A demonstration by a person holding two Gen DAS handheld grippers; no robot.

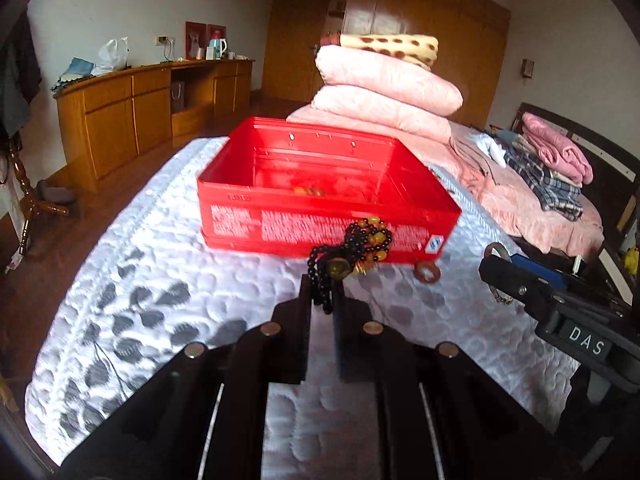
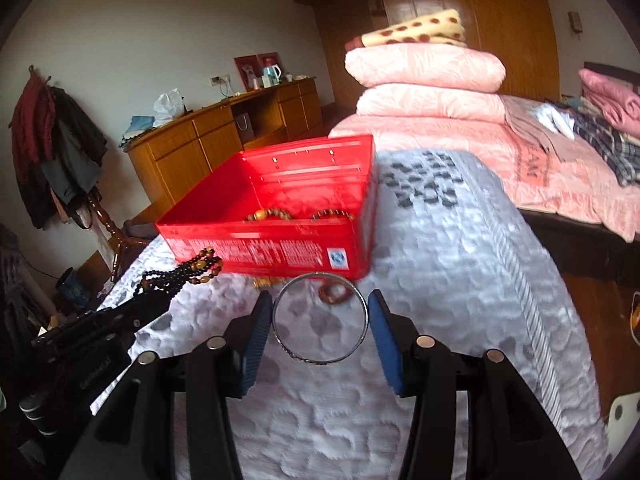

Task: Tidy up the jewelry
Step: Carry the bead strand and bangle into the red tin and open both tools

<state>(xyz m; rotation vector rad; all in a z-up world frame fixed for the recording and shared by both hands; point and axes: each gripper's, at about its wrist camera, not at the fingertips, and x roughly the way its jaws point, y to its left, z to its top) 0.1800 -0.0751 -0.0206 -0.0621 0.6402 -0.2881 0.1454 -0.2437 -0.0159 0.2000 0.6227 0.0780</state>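
1. Left gripper (image 1: 322, 280): jaws pressed together on a black-and-amber bead necklace (image 1: 352, 248), which hangs in a bunch just in front of the near wall of the red tin box (image 1: 320, 200). Loops dangle below the pinch.
2. Right gripper (image 2: 320, 316): a silver bangle (image 2: 320, 320) sits between the blue pads (image 2: 256, 336); the rim touches or nearly touches both, so I judge a light hold across its width, not a firm clamp.
3. The box stands open on the white quilted bed (image 2: 460, 280), near its foot end; brown bead bracelets (image 2: 296, 215) already lie inside.
4. A small reddish ring (image 1: 427, 273) rests on the bed at the box's near right corner, yet to be collected.
5. Advice, necklace: lift until the lowest loop clears the near wall, carry over the middle, then release; dragging risks snagging the rim.
6. Advice, bangle: keep it level; tilting could let it slip from the pads.
7. One hand at a time avoids collision over the box.
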